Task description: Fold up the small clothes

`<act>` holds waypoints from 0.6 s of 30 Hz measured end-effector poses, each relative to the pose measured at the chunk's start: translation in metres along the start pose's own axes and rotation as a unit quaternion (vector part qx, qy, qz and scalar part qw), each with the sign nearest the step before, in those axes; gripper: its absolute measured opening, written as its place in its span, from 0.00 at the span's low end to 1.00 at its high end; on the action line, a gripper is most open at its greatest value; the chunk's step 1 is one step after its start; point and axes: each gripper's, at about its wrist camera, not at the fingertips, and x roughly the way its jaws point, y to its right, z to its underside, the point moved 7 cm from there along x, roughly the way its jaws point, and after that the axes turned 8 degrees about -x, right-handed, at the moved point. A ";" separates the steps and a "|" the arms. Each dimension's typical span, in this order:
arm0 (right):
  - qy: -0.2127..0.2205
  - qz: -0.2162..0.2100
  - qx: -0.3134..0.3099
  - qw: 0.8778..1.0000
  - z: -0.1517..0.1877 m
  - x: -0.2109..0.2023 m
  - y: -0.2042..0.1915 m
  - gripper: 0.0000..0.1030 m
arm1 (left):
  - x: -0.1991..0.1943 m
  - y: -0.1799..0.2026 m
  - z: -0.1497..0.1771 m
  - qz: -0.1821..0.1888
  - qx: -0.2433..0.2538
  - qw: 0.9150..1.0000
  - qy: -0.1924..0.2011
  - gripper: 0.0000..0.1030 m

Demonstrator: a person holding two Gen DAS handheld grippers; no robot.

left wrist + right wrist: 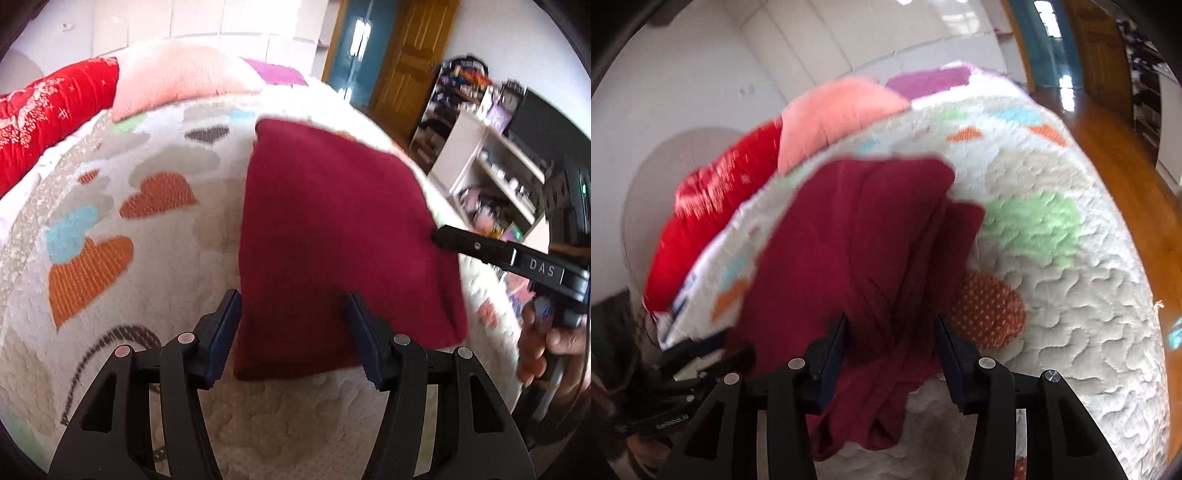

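Note:
A dark red garment (pixel 332 236) lies folded into a rough rectangle on the white bed cover with coloured hearts (pixel 110 229). My left gripper (pixel 293 325) is open, its jaws standing on either side of the garment's near edge. My right gripper (pixel 890 339) is open too, its jaws straddling bunched folds of the same garment (pixel 857 236). In the left wrist view the right gripper's fingers (pixel 461 242) reach in from the right and touch the garment's right edge. The left gripper's body shows at the lower left of the right wrist view (pixel 687 373).
A red pillow (pixel 44 122) and a pink pillow (pixel 177 81) lie at the head of the bed. White shelves (pixel 498 166) with small items stand to the right, beside a wooden door (pixel 413 55). A wooden floor (pixel 1126 177) runs along the bed's right side.

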 end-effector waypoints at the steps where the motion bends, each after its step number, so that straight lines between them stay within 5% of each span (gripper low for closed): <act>1: 0.015 -0.003 0.011 1.000 -0.003 -0.007 0.000 0.48 | -0.003 0.000 -0.006 0.001 -0.002 1.000 0.008 0.57; 5: 0.045 -0.020 0.059 0.997 -0.015 -0.013 0.007 0.49 | -0.002 0.000 -0.024 -0.004 -0.011 1.000 0.011 0.58; 10: 0.034 0.003 0.017 0.999 -0.030 0.002 -0.012 0.49 | 0.015 -0.004 -0.033 -0.003 -0.030 1.000 -0.004 0.59; 14: 0.017 0.036 -0.024 0.999 -0.035 0.019 -0.018 0.25 | 0.021 -0.003 -0.037 -0.005 -0.035 0.999 -0.001 0.63; 18: 0.008 0.080 -0.025 0.996 -0.029 0.030 0.006 0.22 | 0.025 -0.004 -0.037 -0.005 -0.033 0.999 -0.006 0.68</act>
